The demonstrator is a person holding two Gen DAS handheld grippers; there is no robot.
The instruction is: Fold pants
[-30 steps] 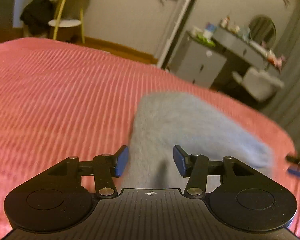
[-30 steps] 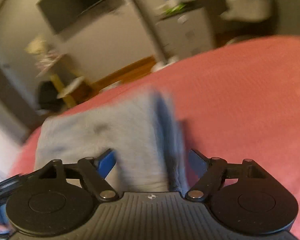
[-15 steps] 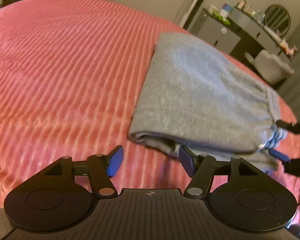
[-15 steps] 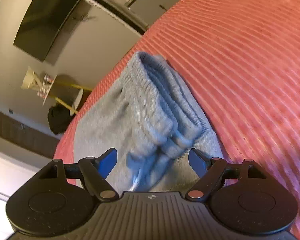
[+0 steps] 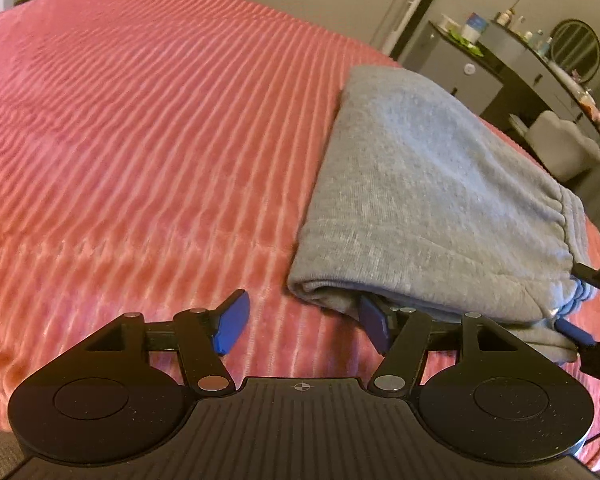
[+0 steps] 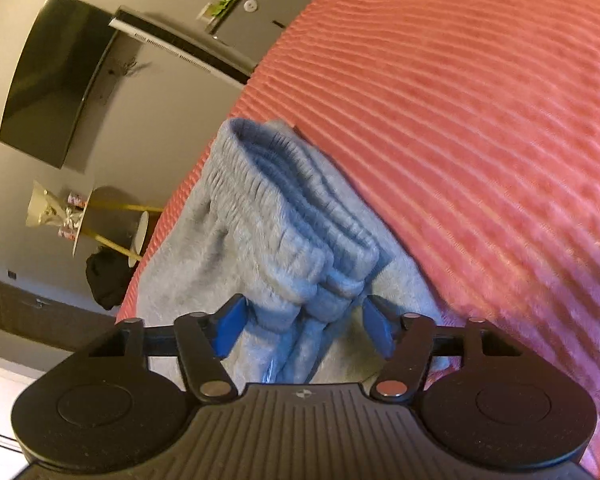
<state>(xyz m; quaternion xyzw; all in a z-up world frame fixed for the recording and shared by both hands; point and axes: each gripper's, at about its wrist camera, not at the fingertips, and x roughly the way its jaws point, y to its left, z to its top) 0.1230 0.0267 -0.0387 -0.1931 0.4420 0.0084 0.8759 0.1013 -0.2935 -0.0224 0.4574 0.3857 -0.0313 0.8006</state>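
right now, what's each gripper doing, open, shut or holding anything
left gripper: open, nothing between its jaws.
right gripper: jaws closing around the pants waistband, not yet pressing it.

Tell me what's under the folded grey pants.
The grey pants lie on the pink ribbed bedspread. The bedspread shows all around them; whatever lies directly beneath the folded layers is covered.

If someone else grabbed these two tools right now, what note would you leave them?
Left gripper: open, low at the near edge of the folded grey pants; nothing is held.
Right gripper: fingers closing around the bunched waistband, not yet pressing on it.
The pants lie on the pink ribbed bedspread.
Done: the pants are folded into a compact stack.
Left: possibly one more fold or tidying; I can't tell.
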